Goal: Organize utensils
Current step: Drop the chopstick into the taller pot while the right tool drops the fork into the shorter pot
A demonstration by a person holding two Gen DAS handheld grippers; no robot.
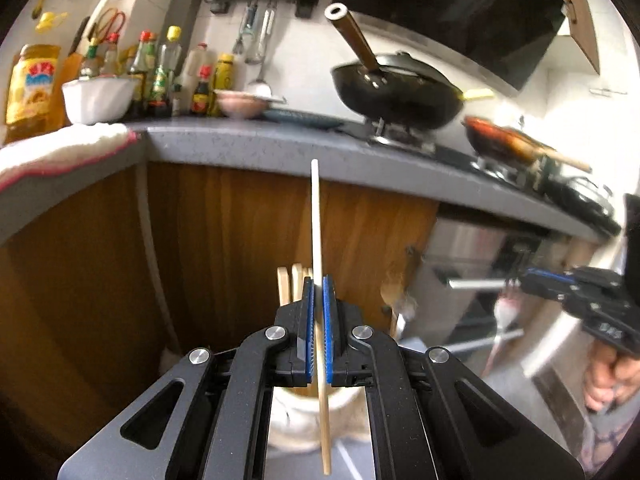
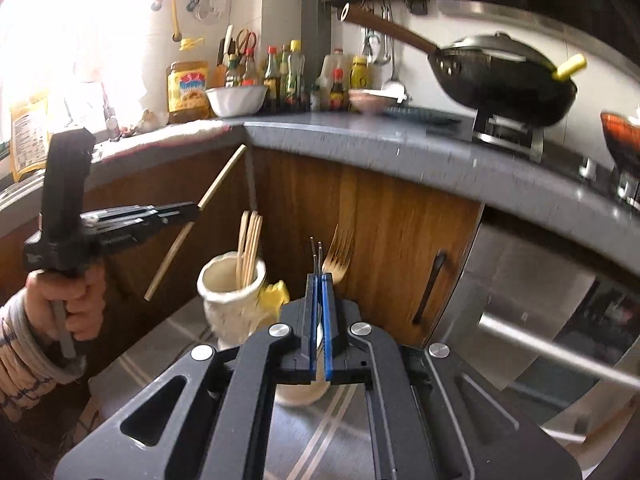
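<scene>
Two grippers are up in the air, each clamped on a utensil. The left gripper (image 1: 319,280) is closed on a single pale chopstick (image 1: 316,216); the stick passes between the blue pads and stands nearly upright, its long end rising toward the grey counter (image 1: 248,144) edge and its short end hanging below the jaws. In the right wrist view the same chopstick slants out of that gripper, held by the person's left hand (image 2: 68,304).

The right gripper (image 2: 320,280) is shut on something thin and metal; only a few dark prongs (image 2: 316,252) poke up past the pads, so it looks like a fork, though I cannot be sure. A second, golden fork (image 2: 340,252) shows just behind, blurred, and I cannot tell whether it stands in a holder or is held.

Below and between the two grippers stands a cream ceramic holder (image 2: 232,300) with several more wooden chopsticks (image 2: 250,240) upright in it. It sits on a striped surface in front of the wooden cabinet doors, below the counter's front edge.

I judge this to be the carrying step: both utensils are lifted clear and not yet placed. The next move calls for lining the chopstick's lower tip over the holder's mouth, lowering it in beside the others and only then letting go; the metal piece needs its own spot.
</scene>
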